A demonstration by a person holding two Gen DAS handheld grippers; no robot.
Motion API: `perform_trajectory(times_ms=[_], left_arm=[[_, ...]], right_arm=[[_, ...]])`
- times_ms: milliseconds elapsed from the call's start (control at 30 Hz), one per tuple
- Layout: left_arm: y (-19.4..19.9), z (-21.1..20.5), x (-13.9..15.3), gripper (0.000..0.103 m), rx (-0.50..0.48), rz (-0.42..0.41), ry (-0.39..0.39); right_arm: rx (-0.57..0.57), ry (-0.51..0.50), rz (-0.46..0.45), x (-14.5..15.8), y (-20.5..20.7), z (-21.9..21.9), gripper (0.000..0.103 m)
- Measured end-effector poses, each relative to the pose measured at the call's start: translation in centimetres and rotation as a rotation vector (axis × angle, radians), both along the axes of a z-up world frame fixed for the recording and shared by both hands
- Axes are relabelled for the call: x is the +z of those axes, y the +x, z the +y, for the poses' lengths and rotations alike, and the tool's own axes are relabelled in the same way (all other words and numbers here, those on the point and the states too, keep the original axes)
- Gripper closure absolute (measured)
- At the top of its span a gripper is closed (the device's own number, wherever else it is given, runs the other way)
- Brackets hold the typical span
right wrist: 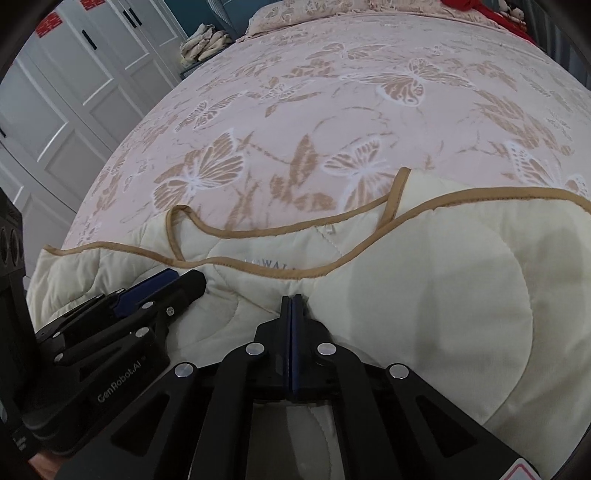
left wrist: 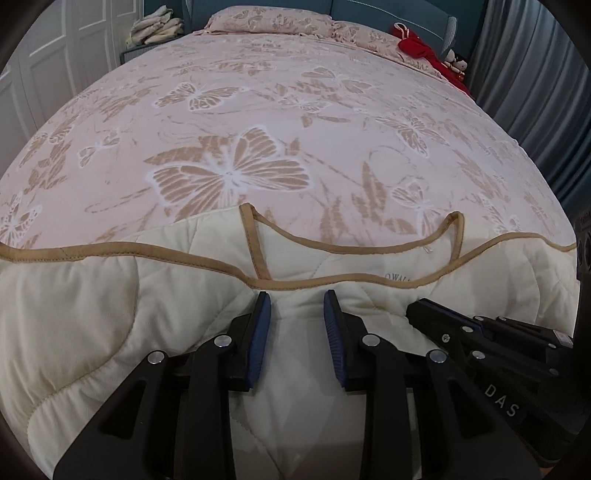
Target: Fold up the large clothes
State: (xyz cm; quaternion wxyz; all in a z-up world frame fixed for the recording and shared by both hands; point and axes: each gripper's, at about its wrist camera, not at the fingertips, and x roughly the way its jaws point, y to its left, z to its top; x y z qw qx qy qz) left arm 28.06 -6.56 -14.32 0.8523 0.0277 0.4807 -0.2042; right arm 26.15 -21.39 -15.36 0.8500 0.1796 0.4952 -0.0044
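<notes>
Bedding and garment, one lot: cream quilted padded garment with tan binding along its edges [left wrist: 110, 295] is lying across the near edge of a bed covered by a pink bedspread printed with tan and white butterflies [left wrist: 258, 110], its open neckline and a small printed label facing the far end of the bed. Left gripper, black with blue ribbed pads [left wrist: 297, 299], is pointing steeply down onto the garment just below the neckline binding; its fingers [left wrist: 260, 332] are standing partly spread, with a ridge of cream cloth rising between the pads, and whether the pads are pressing that cloth cannot be told. Right gripper, same make [right wrist: 293, 297], is sitting just beside it on the same garment, its two blue pads pressed flat together at the foot of a fold under the tan binding; no cloth is showing between them. Each gripper is appearing in the other's view, close alongside. Matching pink butterfly pillow [left wrist: 266, 18] is resting at the head end of the bed. Red cloth bundle [left wrist: 417, 46] is lying at the far right corner. Stack of pale folded cloths [left wrist: 157, 27] is sitting on a low stand beyond the far left corner. White panelled wardrobe doors [right wrist: 74, 74] are standing along the left side, grey curtain [left wrist: 528, 74] along the right.
</notes>
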Motion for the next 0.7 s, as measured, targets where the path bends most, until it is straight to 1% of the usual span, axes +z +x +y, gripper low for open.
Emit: perform_trajectory(times_ms=[167, 400, 700], left_arm=[[0.0, -0.3, -0.4, 0.074, 0.003, -0.029, 0.012], [-0.1, -1.1, -0.7, 0.074, 0.008, -0.069, 0.050], [0.2, -1.0, -1.0, 0.074, 0.024, -0.084, 0.033]], right_arm=[[-0.006, -0.025, -0.015, -0.5, 0.6, 0.3, 0.103], [-0.013, -0.058, -0.034, -0.9, 1.2, 0.6, 0.103], [-0.027, -0.040, -0.055, -1.2, 1.5, 0.3, 0.103]])
